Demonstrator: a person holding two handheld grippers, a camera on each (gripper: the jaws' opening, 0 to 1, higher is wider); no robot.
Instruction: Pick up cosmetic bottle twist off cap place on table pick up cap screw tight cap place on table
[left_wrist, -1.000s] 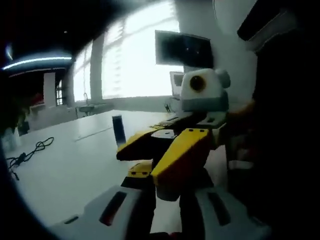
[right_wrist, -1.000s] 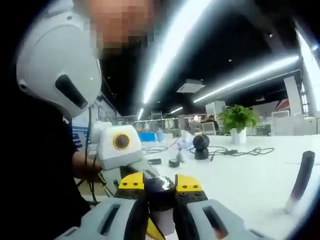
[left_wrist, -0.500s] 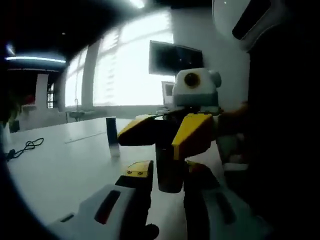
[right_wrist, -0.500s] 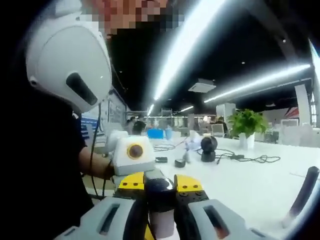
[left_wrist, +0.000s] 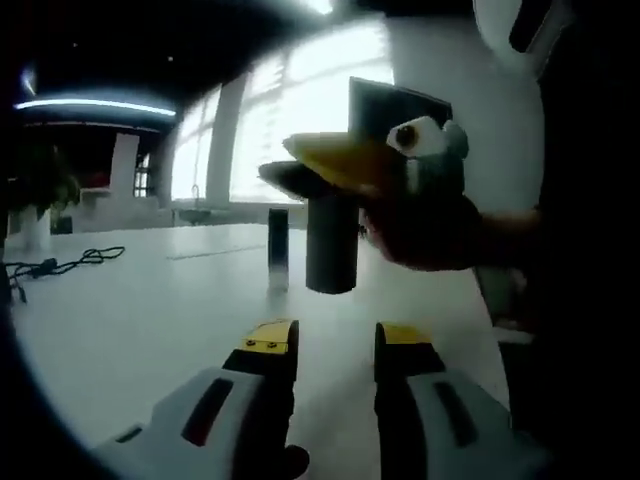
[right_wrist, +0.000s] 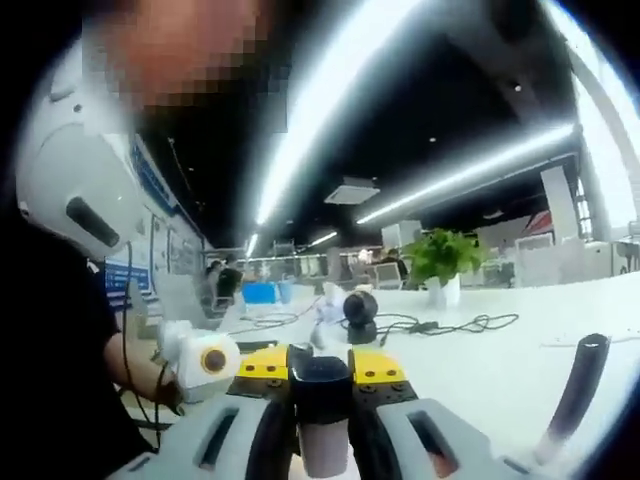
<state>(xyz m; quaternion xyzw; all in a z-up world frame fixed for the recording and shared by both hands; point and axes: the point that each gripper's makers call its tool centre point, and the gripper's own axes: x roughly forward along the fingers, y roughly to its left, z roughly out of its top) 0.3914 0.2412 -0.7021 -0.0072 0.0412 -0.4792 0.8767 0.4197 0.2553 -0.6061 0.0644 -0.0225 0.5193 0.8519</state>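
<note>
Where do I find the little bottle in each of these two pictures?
Left gripper view: the bottle hangs in the centre, above the table, pinched by the right gripper.
Right gripper view: bottom centre, upright between that gripper's own yellow-tipped jaws.
Shared landmark: the white table.

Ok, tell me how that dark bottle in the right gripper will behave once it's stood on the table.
The bottle looks tall and narrow, so it may tip if nudged near its top. Its round body would probably roll if it falls over on the smooth white table. It seems rigid, since the right gripper clamps it without visible denting.
</note>
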